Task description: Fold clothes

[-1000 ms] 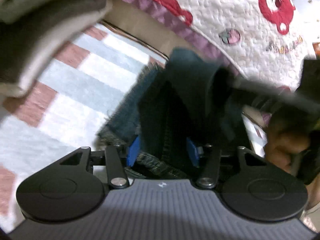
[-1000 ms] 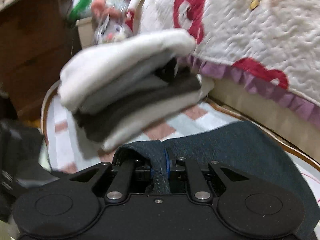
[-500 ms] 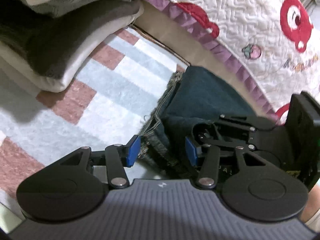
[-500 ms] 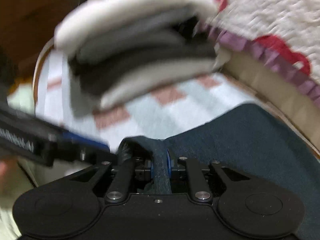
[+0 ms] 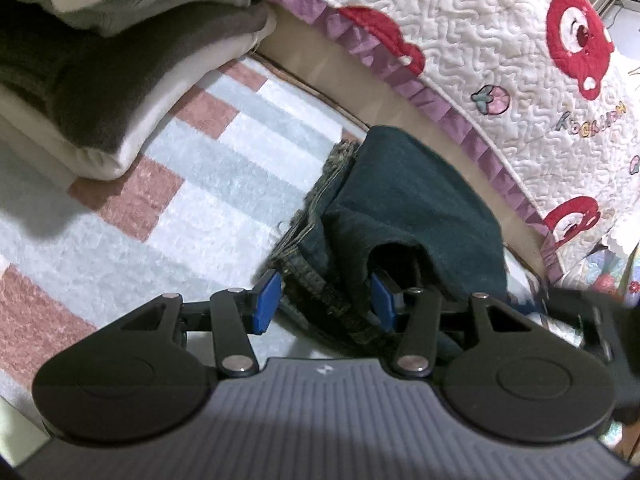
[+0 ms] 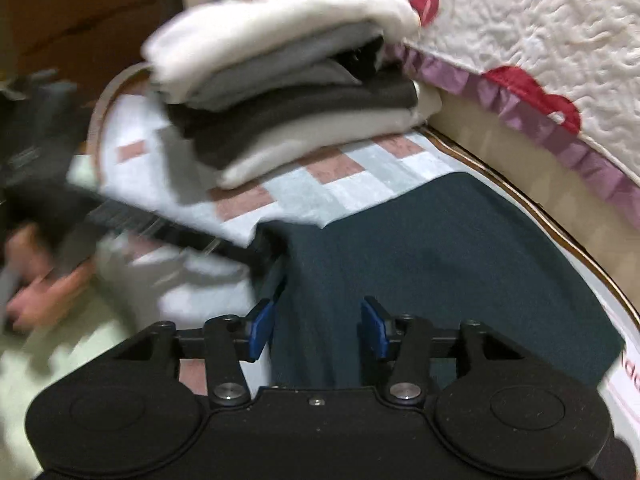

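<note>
Dark blue jeans [image 5: 412,208] lie folded on the checked rug, frayed hem and seams showing at their left edge. My left gripper [image 5: 324,303] is at the near end of the bundle, and the thick fold fills the gap between its blue pads. In the right wrist view the jeans [image 6: 440,248] spread flat ahead. My right gripper [image 6: 317,330] hangs over their near edge with its jaws opening; the fabric runs under and between the pads, which do not press on it. The left gripper [image 6: 120,220] shows there as a blurred black bar with a hand [image 6: 32,292].
A stack of folded white and grey clothes [image 6: 288,92] sits on the pink, grey and white rug [image 5: 200,184] to the left. A quilted white bedcover [image 5: 500,60] with red figures and a purple frill hangs along the right. Brown wooden furniture [image 6: 60,12] stands at the back left.
The jeans came down from hanging in the air to lying on the rug. My right gripper let go of the cloth fold, its pads spread, and it drew off to the right.
</note>
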{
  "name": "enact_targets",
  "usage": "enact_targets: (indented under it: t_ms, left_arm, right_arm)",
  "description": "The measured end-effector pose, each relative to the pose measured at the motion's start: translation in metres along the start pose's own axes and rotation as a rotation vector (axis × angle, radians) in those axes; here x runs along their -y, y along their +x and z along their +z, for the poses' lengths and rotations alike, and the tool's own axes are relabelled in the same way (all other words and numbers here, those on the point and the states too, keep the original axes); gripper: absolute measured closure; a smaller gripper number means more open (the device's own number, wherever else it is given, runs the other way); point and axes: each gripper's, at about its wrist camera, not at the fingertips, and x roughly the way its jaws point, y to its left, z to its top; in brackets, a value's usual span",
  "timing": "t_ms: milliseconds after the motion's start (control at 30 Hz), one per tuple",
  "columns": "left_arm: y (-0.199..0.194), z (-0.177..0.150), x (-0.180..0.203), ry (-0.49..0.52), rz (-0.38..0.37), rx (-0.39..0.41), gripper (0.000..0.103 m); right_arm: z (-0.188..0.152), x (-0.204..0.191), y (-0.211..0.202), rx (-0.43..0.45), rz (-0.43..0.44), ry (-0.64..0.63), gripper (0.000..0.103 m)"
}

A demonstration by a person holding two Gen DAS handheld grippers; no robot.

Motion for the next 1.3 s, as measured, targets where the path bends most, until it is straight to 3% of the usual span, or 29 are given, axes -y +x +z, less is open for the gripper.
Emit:
enact_targets:
  t_ms: [100, 200, 300, 400, 467, 533, 633, 700, 733, 800, 833, 933, 1033, 1167, 1300]
  left_arm:
    - [-0.012, 0.002, 0.006, 0.020, -0.065, 0.061, 0.055]
    - [-0.014, 0.005, 0.016, 0.049, -0.108, 0.058, 0.053]
    - [-0.005, 0.005, 0.024, 0.043, -0.072, 0.033, 0.051]
    - [0.004, 0.005, 0.035, 0.039, -0.023, 0.030, 0.054]
    - [-0.016, 0.003, 0.061, 0.143, -0.032, 0.161, 0.054]
    - [-0.030, 0.003, 0.090, 0.265, -0.079, 0.234, 0.049]
    - [-0.018, 0.014, 0.113, 0.312, -0.104, 0.168, 0.049]
    - [0.002, 0.016, 0.116, 0.340, -0.057, 0.103, 0.051]
    - [0.012, 0.011, 0.114, 0.367, 0.003, 0.069, 0.053]
    - [0.031, 0.001, 0.110, 0.421, 0.123, 0.000, 0.081]
    - [0.038, -0.005, 0.107, 0.447, 0.171, -0.024, 0.082]
    - [0.033, -0.026, 0.099, 0.525, 0.218, -0.019, 0.083]
    - [0.029, -0.026, 0.103, 0.547, 0.246, -0.025, 0.083]
    - [0.028, -0.023, 0.097, 0.484, 0.240, -0.019, 0.082]
    - [0.029, -0.021, 0.090, 0.403, 0.230, -0.014, 0.082]
  right_arm:
    - [-0.044, 0.008, -0.046, 0.071, 0.051, 0.104, 0.049]
    - [-0.086, 0.024, -0.079, 0.158, 0.029, 0.262, 0.049]
    - [-0.112, 0.036, -0.087, 0.173, -0.033, 0.349, 0.049]
    - [-0.110, 0.030, -0.078, 0.162, -0.078, 0.286, 0.049]
    - [-0.102, 0.027, -0.074, 0.194, -0.075, 0.271, 0.049]
    - [-0.090, 0.027, -0.067, 0.232, -0.068, 0.283, 0.050]
    - [-0.078, 0.035, -0.056, 0.253, -0.086, 0.314, 0.050]
    - [-0.075, 0.036, -0.041, 0.221, -0.113, 0.331, 0.051]
    - [-0.076, 0.034, -0.036, 0.209, -0.124, 0.333, 0.051]
    - [-0.078, 0.029, -0.026, 0.185, -0.145, 0.336, 0.051]
    - [-0.080, 0.027, -0.025, 0.172, -0.150, 0.330, 0.051]
    - [-0.090, 0.022, -0.025, 0.151, -0.159, 0.283, 0.051]
    - [-0.094, 0.016, -0.026, 0.152, -0.169, 0.240, 0.050]
    - [-0.097, 0.003, -0.023, 0.140, -0.184, 0.146, 0.041]
    - [-0.104, 0.004, -0.023, 0.130, -0.159, 0.137, 0.040]
